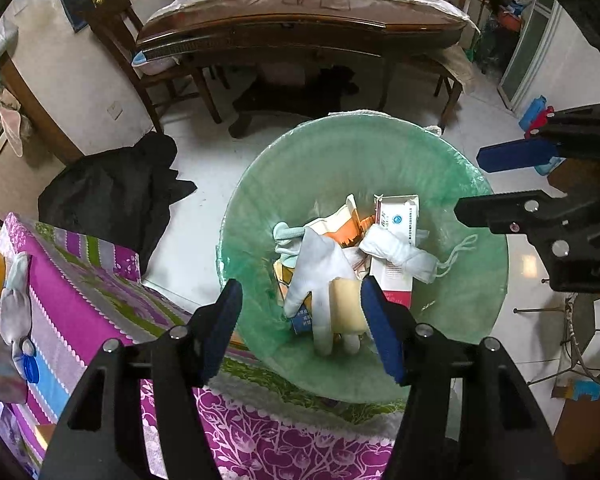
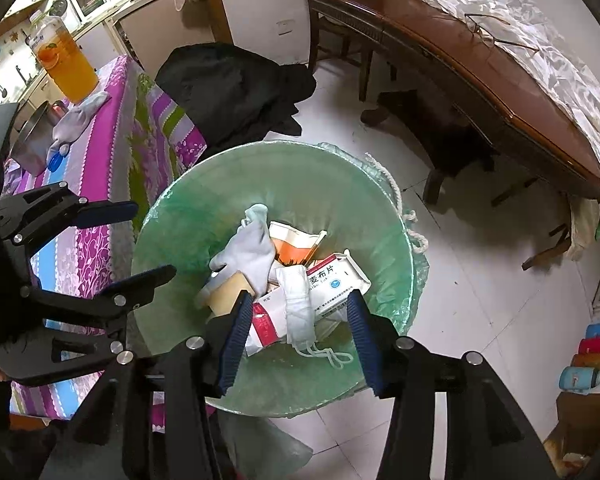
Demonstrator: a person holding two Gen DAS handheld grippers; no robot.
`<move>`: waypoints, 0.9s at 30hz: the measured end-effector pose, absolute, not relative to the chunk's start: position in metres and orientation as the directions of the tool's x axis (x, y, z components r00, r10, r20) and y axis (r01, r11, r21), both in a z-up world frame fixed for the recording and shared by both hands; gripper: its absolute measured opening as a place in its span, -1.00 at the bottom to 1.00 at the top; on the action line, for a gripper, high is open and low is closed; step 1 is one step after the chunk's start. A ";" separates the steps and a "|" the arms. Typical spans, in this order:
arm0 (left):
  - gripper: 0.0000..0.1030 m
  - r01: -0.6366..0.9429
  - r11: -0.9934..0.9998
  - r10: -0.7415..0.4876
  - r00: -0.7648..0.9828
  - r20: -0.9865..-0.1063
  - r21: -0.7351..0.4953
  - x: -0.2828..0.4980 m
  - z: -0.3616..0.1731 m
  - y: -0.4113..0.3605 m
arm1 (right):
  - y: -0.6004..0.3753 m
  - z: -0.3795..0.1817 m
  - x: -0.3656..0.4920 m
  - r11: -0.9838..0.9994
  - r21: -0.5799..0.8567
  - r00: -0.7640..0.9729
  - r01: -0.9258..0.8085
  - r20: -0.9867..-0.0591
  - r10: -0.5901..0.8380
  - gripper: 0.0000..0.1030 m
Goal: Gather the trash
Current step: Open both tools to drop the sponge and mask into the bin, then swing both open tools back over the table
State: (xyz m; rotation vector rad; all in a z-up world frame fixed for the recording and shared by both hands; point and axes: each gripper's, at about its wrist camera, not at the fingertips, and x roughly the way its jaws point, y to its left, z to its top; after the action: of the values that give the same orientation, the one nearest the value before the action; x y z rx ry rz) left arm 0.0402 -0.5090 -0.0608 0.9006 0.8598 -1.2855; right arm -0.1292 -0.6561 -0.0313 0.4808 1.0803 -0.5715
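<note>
Two open claws (image 1: 300,308) (image 2: 294,320) above one bin (image 1: 460,320) holding two boxes.

A round bin (image 1: 472,312) lined with a translucent green bag stands on the white tiled floor, right beside the purple floral cloth. Inside lies a heap of trash: a pale glove (image 1: 320,280) spread fingers-down over a cream sponge (image 1: 346,304), a white medicine box (image 1: 394,240) tilted on edge, a crumpled face mask (image 1: 400,254) across it, and an orange-printed carton (image 1: 340,228) behind.
</note>
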 end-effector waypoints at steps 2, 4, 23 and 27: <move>0.14 0.995 0.067 -0.410 0.091 -0.908 0.069 0.040 -0.060 -0.508 | -0.656 -0.031 -0.129 0.757 0.080 0.350 0.649 -0.915 -0.203 -0.02; 0.14 0.995 0.070 -0.414 0.099 -0.905 0.077 0.041 -0.061 -0.507 | -0.655 -0.030 -0.128 0.755 0.068 0.341 0.652 -0.916 -0.212 -0.02; 0.15 0.837 0.527 -0.482 0.438 -0.759 0.148 0.118 -0.052 -0.383 | -0.572 0.001 -0.082 0.814 0.050 0.610 0.579 -0.689 -0.392 0.17; 0.15 0.712 0.692 -0.431 0.538 -0.724 0.117 0.157 -0.040 -0.323 | -0.531 0.005 -0.044 0.868 0.058 0.682 0.492 -0.646 -0.343 0.25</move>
State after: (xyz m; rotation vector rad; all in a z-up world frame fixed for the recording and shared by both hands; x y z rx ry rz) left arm 0.1575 -0.3226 -0.0400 0.4289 0.7250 -0.7050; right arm -0.0439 -0.5315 0.0045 0.2356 0.6723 -0.4737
